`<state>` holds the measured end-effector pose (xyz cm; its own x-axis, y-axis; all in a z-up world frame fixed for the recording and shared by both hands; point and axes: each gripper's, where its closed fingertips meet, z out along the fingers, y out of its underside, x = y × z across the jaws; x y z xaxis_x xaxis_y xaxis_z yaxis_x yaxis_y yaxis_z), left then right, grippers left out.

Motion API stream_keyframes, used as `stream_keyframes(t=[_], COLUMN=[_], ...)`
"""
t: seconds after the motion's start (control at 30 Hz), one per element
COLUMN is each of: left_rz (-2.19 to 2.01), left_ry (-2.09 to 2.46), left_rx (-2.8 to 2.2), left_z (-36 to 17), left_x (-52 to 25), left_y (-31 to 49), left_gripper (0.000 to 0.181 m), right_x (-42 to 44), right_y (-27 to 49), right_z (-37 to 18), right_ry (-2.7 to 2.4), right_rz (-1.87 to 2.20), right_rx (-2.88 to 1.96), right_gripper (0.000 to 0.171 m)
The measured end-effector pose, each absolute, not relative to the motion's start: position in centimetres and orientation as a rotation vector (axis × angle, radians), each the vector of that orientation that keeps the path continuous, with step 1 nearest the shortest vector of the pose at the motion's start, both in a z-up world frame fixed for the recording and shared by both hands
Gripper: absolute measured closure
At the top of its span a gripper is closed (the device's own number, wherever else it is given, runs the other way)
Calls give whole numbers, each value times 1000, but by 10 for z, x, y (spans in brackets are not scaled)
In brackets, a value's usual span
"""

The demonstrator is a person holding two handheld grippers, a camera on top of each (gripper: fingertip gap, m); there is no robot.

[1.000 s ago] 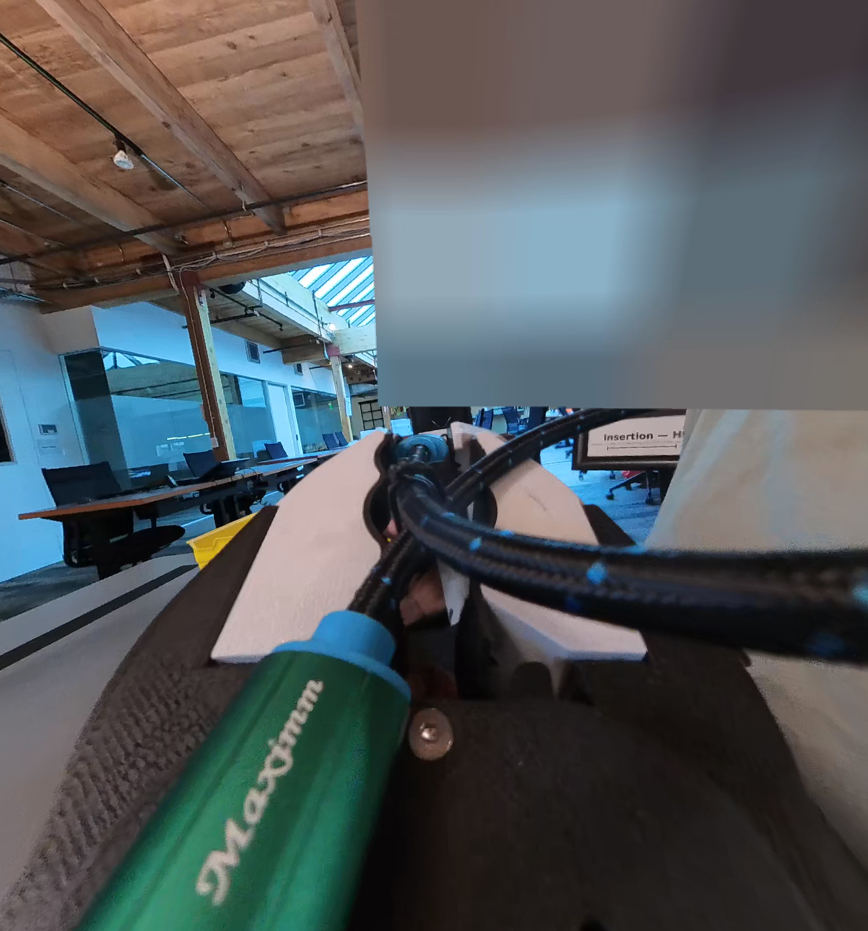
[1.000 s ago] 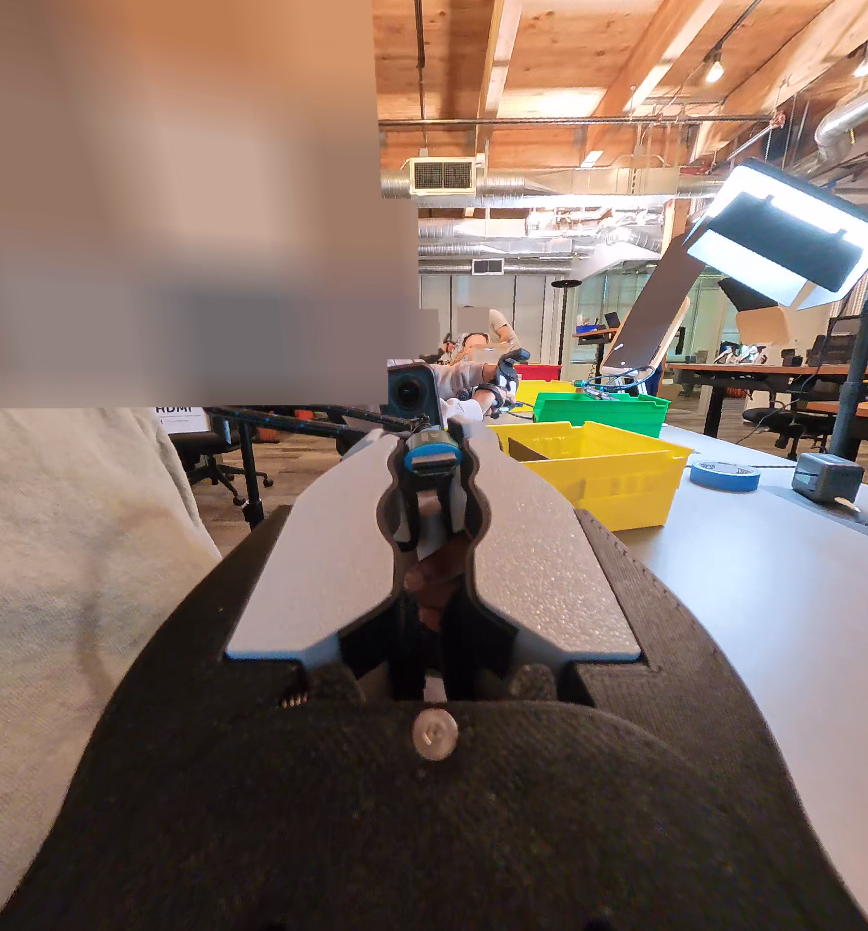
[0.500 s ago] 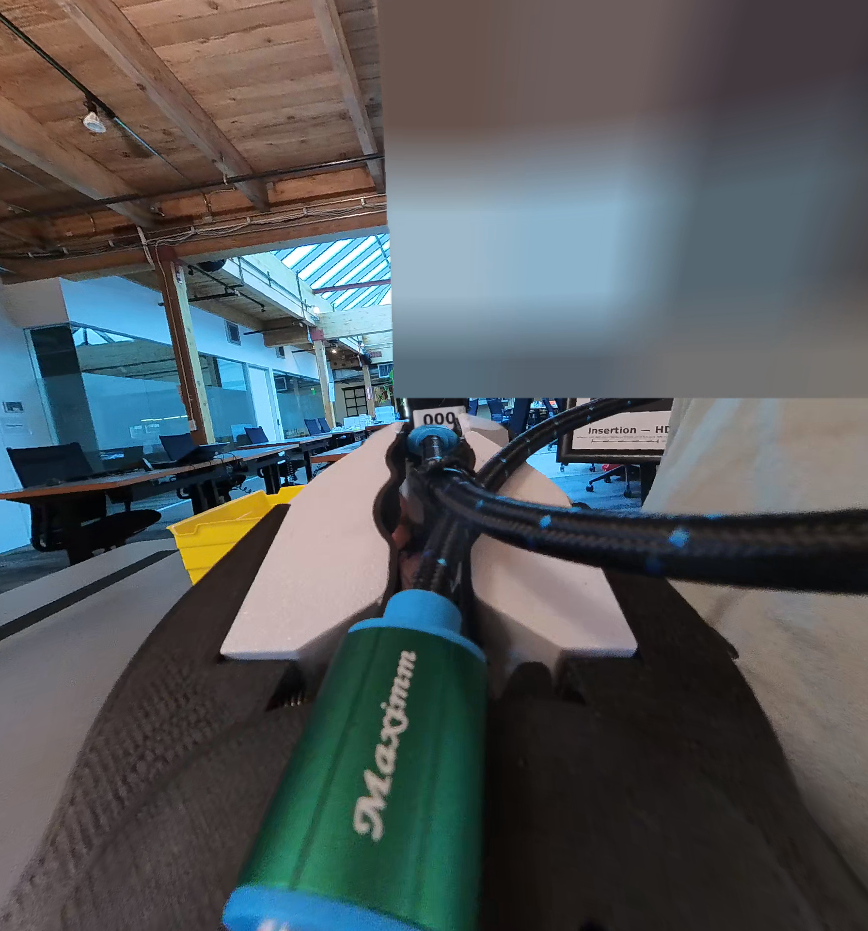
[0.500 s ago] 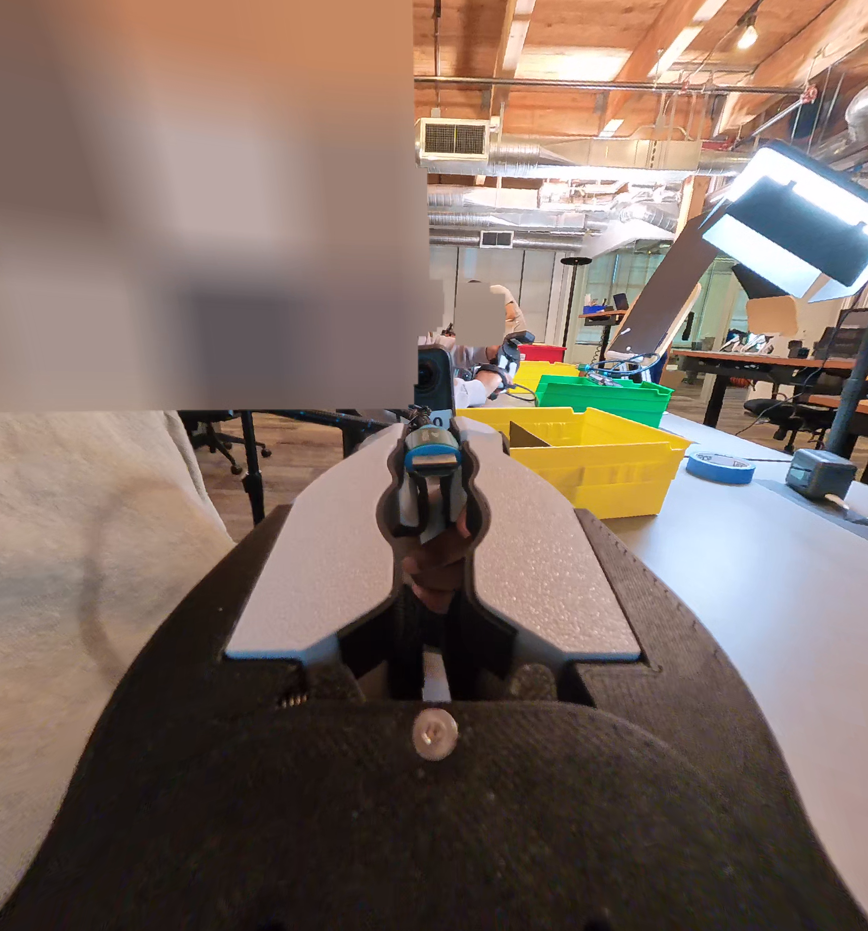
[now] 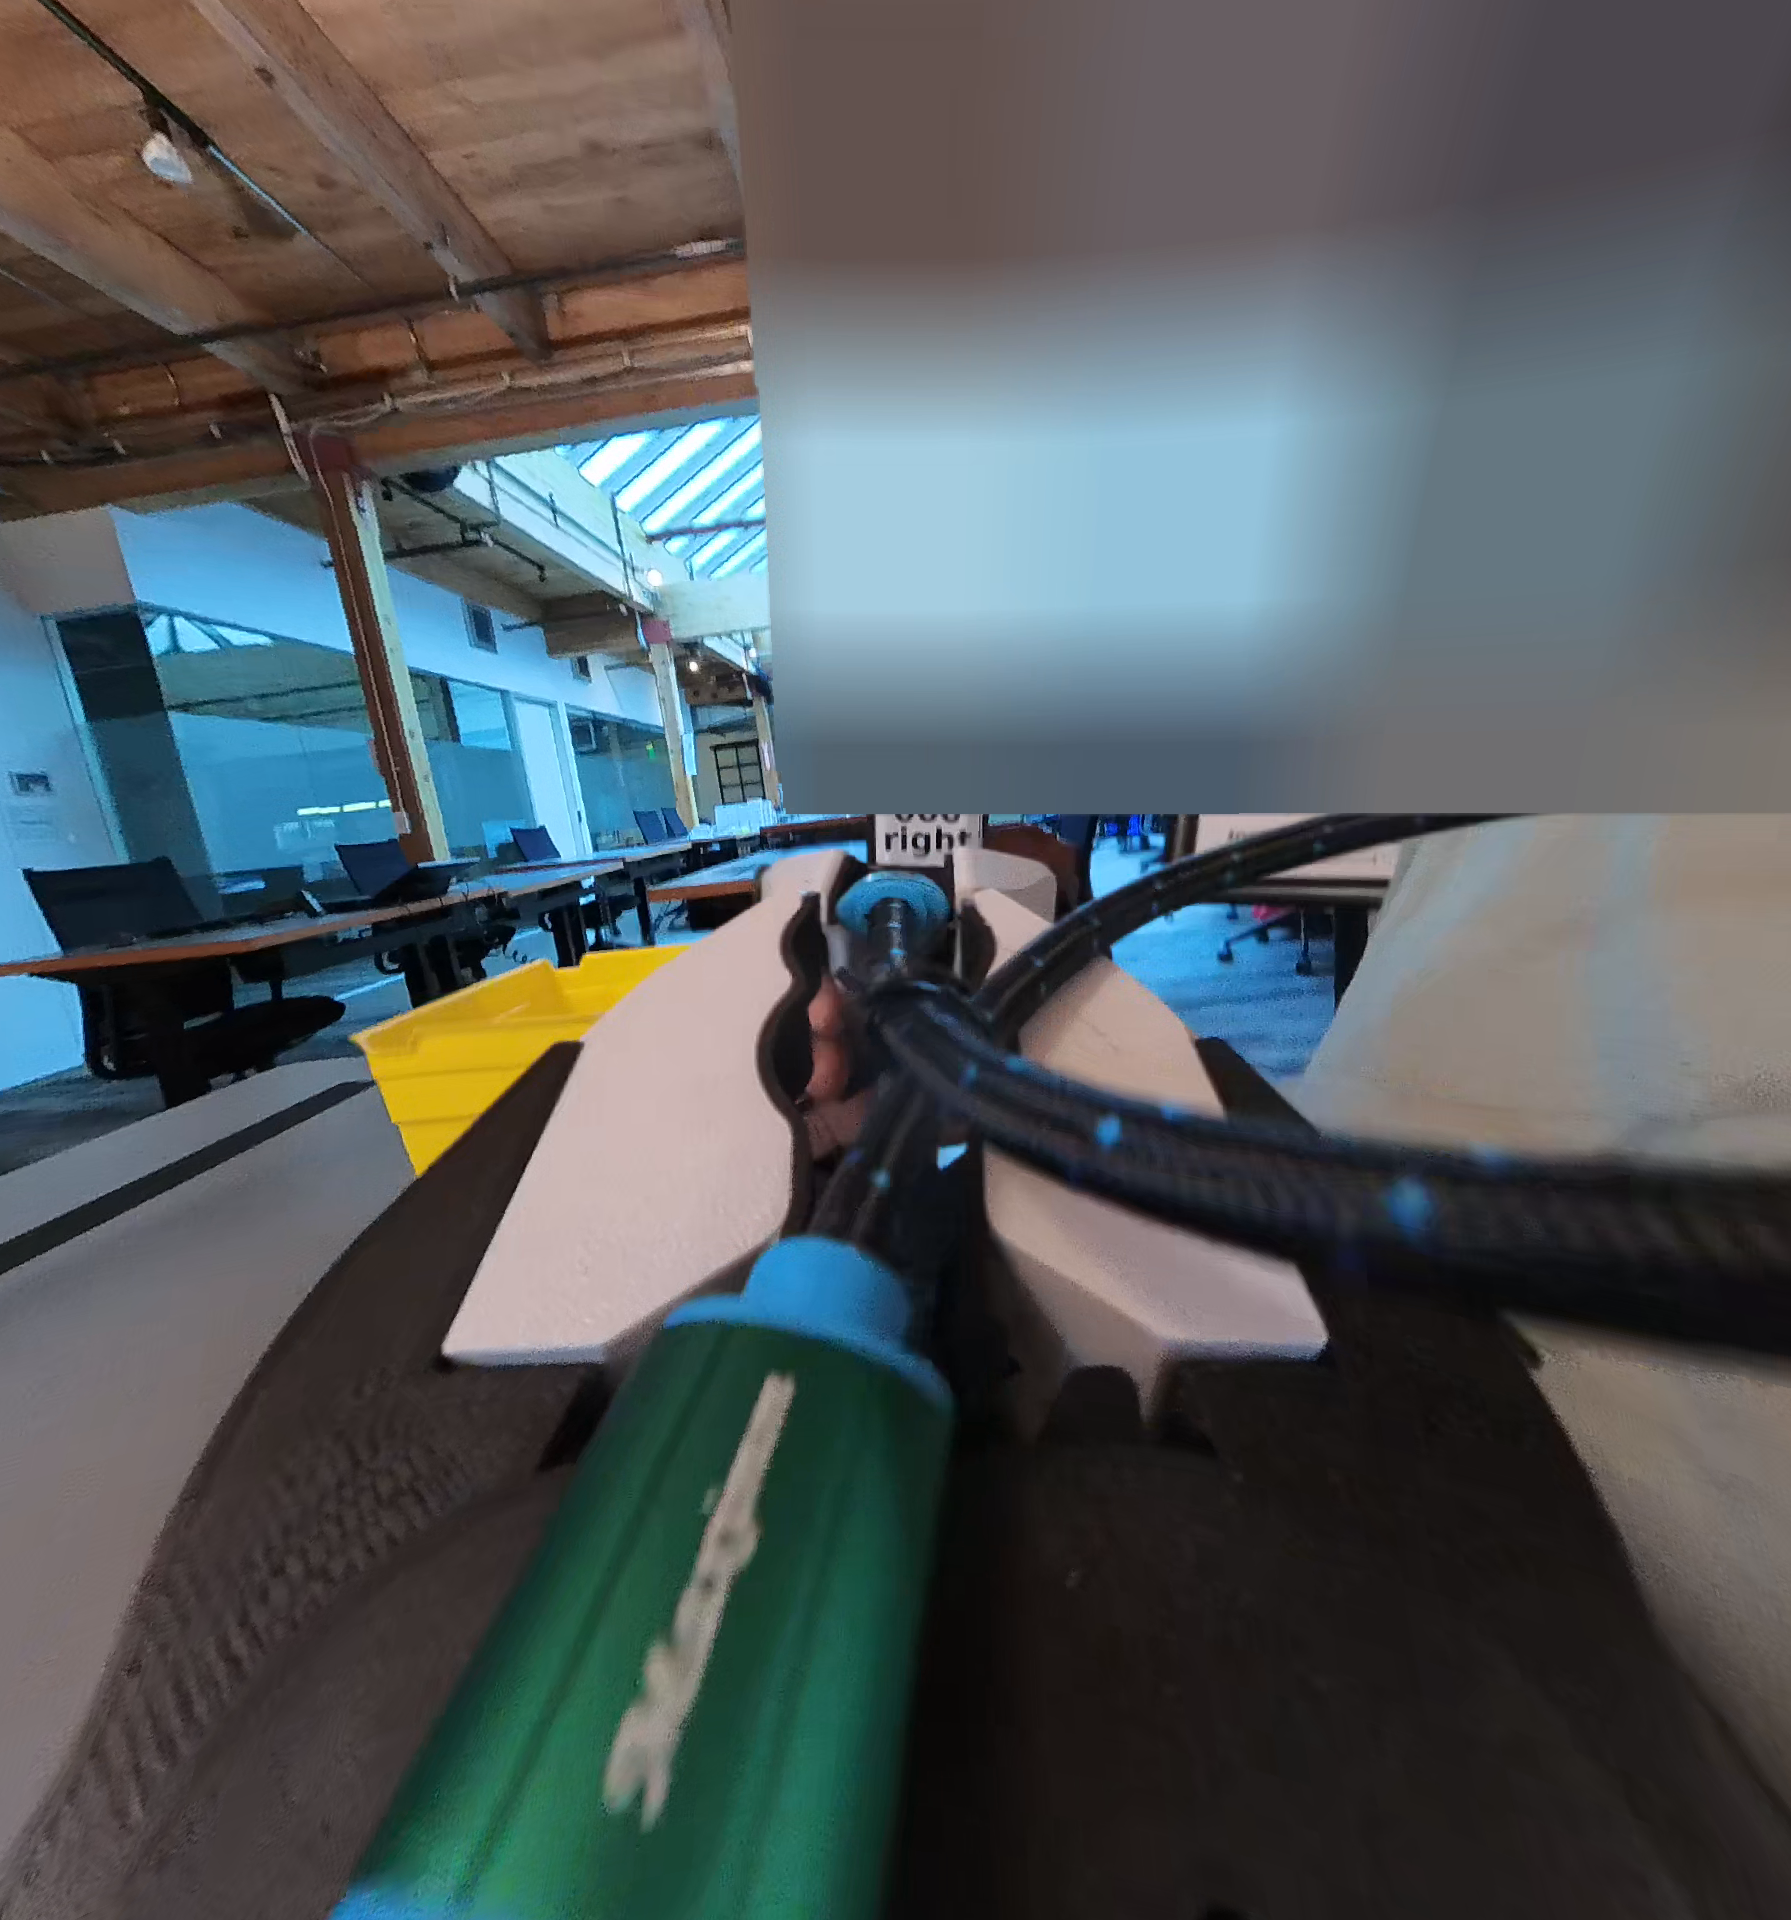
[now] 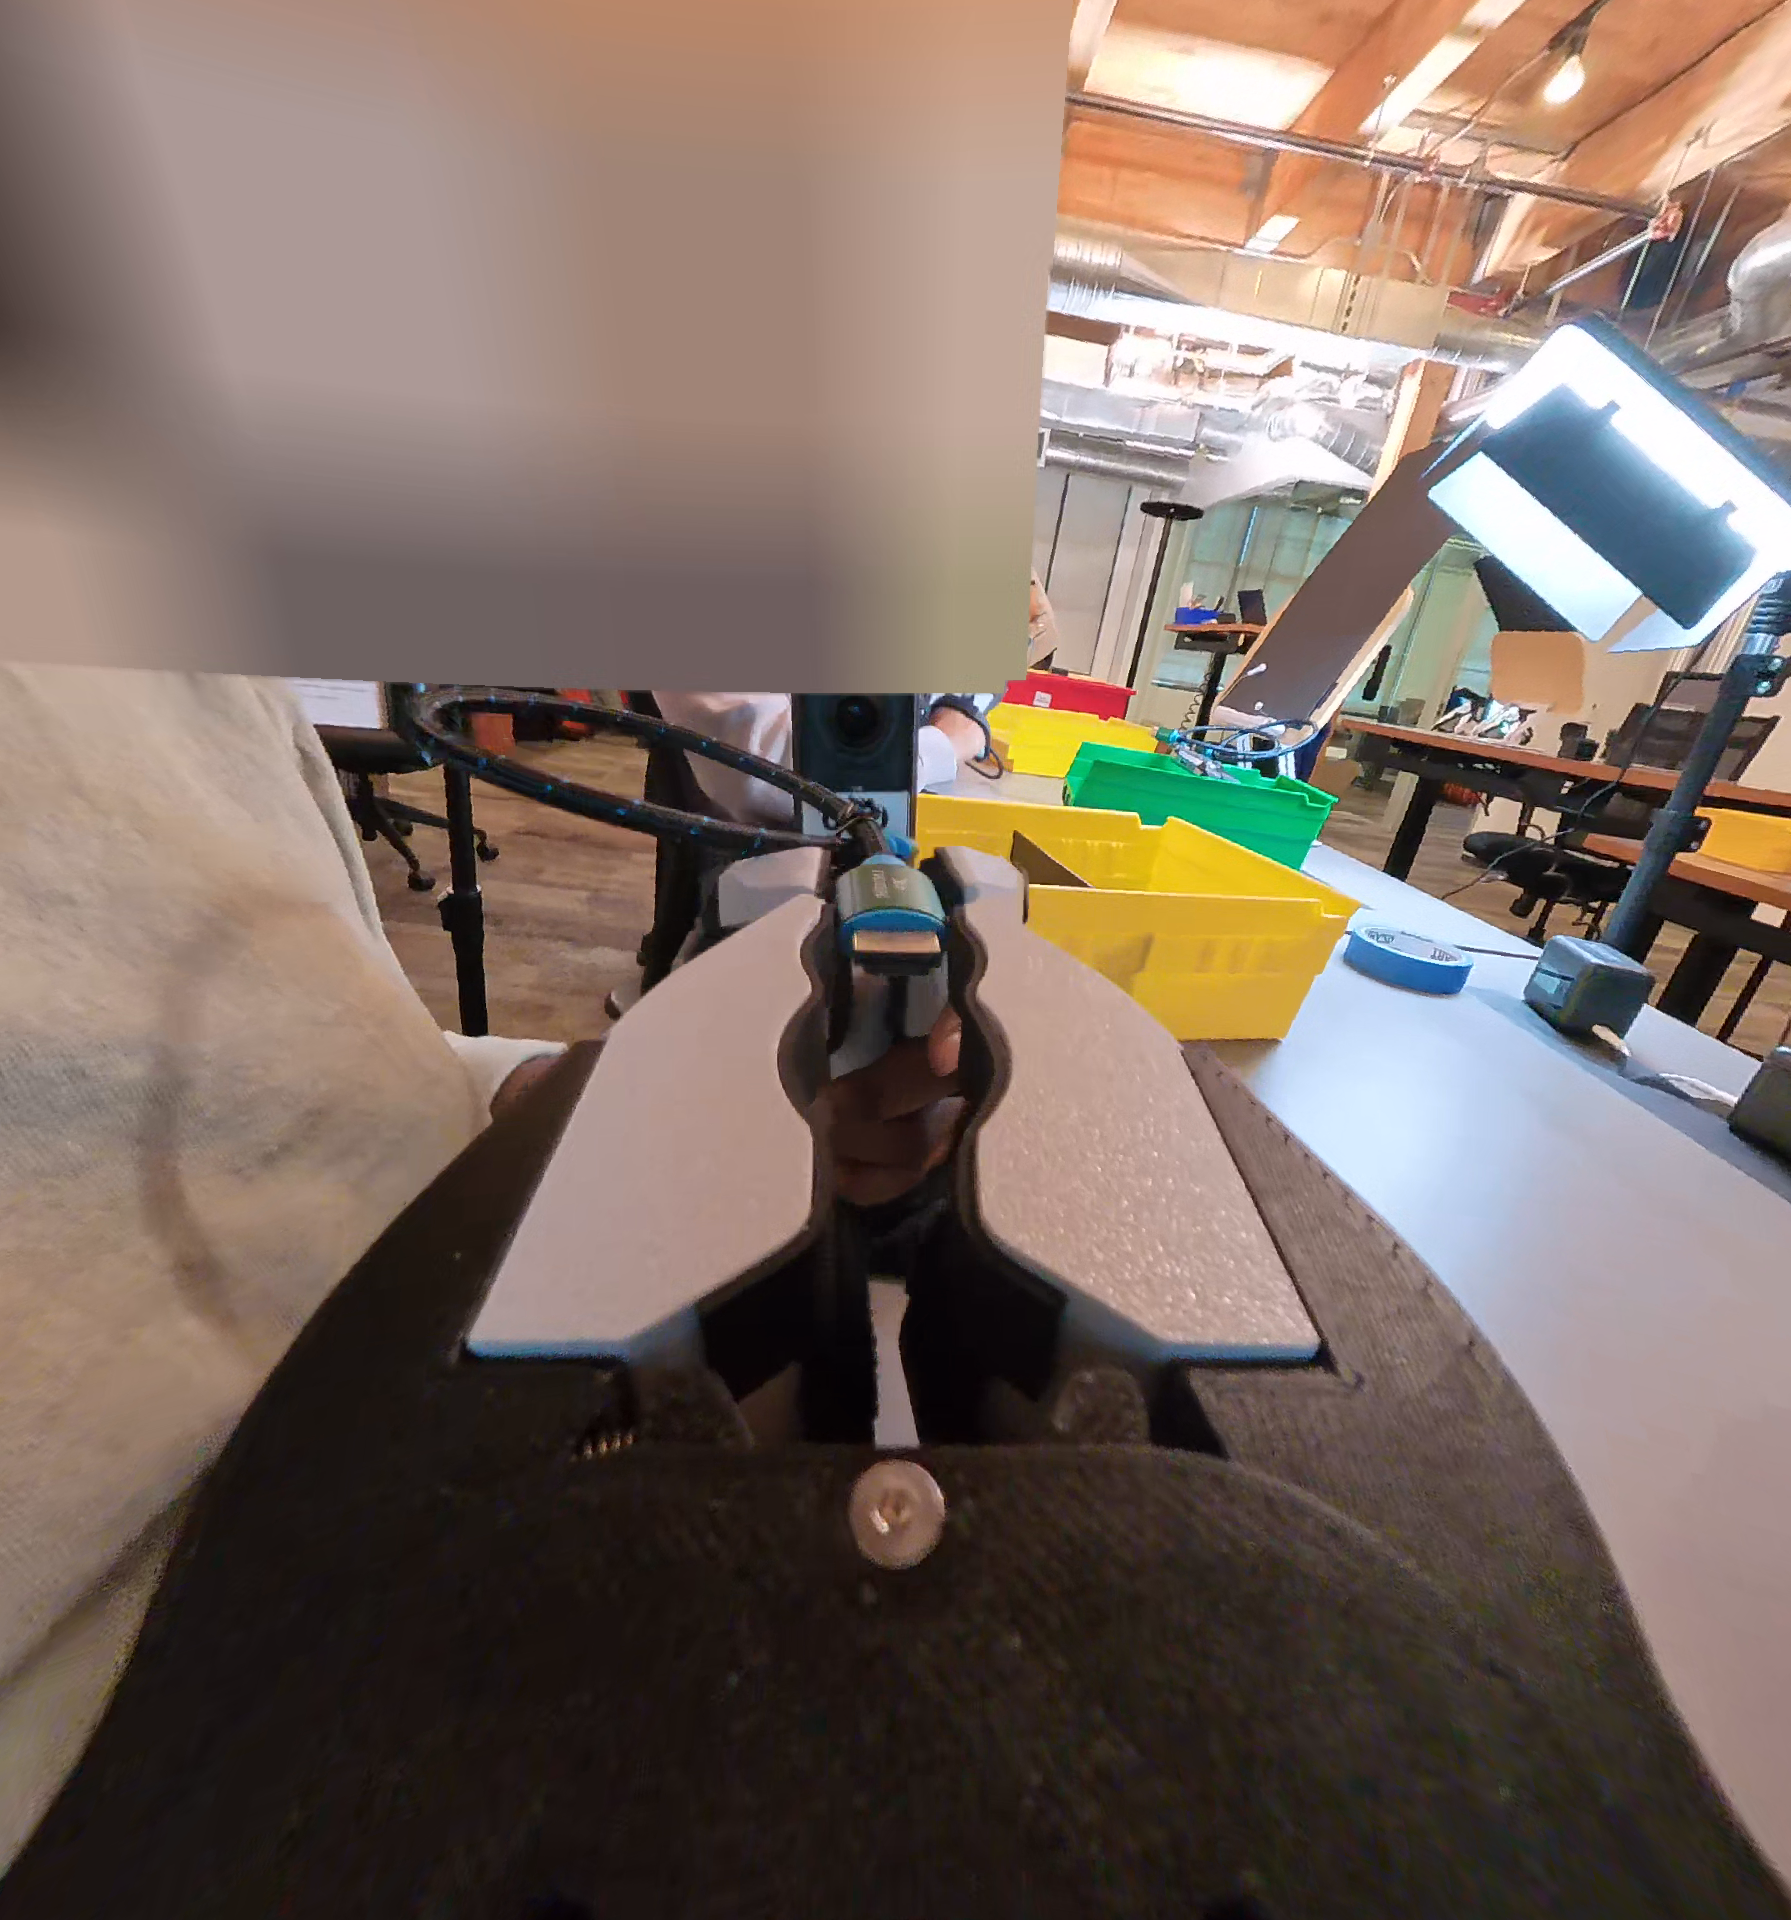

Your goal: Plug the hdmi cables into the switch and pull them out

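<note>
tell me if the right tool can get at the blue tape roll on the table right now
Reaching it, probably yes: the blue tape roll lies on bare table to its right, beside the yellow bin, with nothing between. Grasping it, likely not: the right tool is shut on the hdmi plug.

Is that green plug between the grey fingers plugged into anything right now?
No, it is out. The green plug sits pinched in the right gripper, its metal tip bare and pointing at the camera.
</note>
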<state>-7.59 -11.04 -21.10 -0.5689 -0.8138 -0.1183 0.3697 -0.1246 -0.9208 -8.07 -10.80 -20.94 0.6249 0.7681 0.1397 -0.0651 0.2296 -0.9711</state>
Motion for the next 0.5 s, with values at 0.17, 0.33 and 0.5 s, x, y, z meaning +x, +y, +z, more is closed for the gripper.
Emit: stream_keyframes(t=[0.17, 0.33, 0.5], left_rz=[-1789, -1734, -1668], left_ry=[1352, 1374, 1323], left_rx=[-533, -549, -574], left_z=[-214, -219, -212], left_x=[-76, -74, -83], left_y=[-115, -111, -93], left_gripper=[158, 160, 160], right_x=[-84, -77, -28], right_y=[-108, -109, -113], right_z=[-212, -218, -274], right_ry=[-727, -789, -1047], right_rz=[654, 574, 162], right_rx=[-1222, -1256, -1577], right_gripper=[150, 150, 115])
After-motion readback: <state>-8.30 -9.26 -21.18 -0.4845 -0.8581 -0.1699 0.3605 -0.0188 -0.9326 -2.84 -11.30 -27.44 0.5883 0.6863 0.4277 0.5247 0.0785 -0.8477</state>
